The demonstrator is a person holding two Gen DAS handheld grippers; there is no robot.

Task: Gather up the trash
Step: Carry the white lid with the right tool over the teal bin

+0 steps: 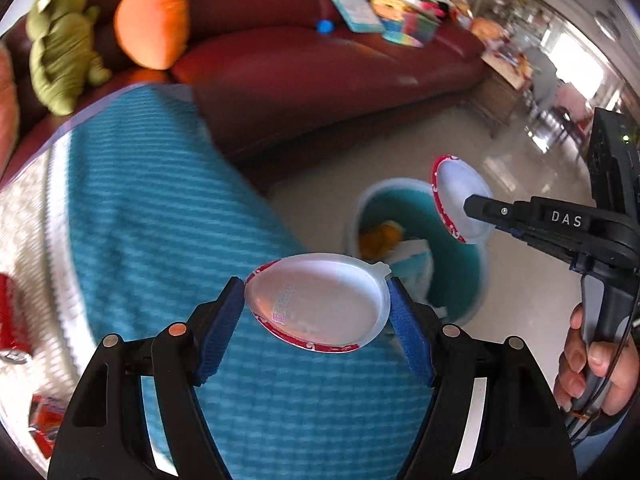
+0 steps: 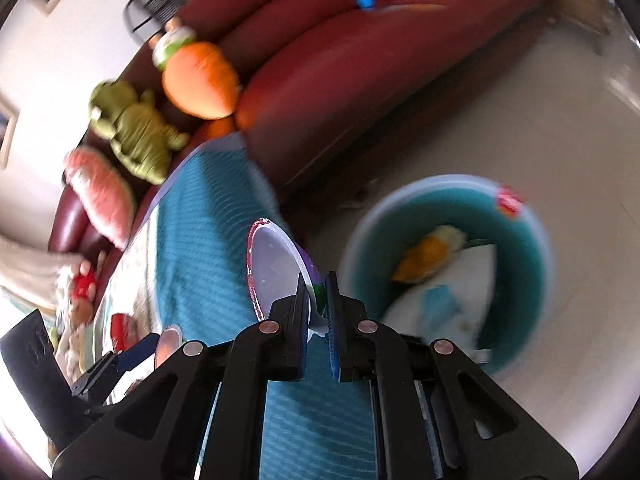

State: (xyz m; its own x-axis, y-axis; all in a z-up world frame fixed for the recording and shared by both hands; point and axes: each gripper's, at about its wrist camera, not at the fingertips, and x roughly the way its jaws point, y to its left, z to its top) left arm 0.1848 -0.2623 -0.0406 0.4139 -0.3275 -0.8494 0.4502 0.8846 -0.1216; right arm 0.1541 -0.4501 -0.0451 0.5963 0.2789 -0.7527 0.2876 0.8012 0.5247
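My left gripper (image 1: pixel 316 286) is shut on a white plastic lid with a red rim (image 1: pixel 320 308). Its blue pads (image 1: pixel 222 324) press on the lid's two sides above a teal blanket (image 1: pixel 168 200). My right gripper (image 2: pixel 316 280) is shut on the edge of a second red-rimmed lid (image 2: pixel 274 268), which stands on edge. From the left wrist view, that right gripper (image 1: pixel 474 205) holds its lid (image 1: pixel 456 196) over a teal bin (image 1: pixel 460 284) on the floor. The bin (image 2: pixel 520 216) holds an orange scrap (image 2: pixel 424 258) and white paper (image 2: pixel 472 280).
The blanket lies over the front of a dark red sofa (image 1: pixel 320 80) bearing a green plush (image 1: pixel 60 52), an orange carrot plush (image 1: pixel 154 24) and books (image 1: pixel 384 12). A red can (image 2: pixel 120 326) lies on the blanket's white part. A hand (image 1: pixel 588 364) grips the right handle.
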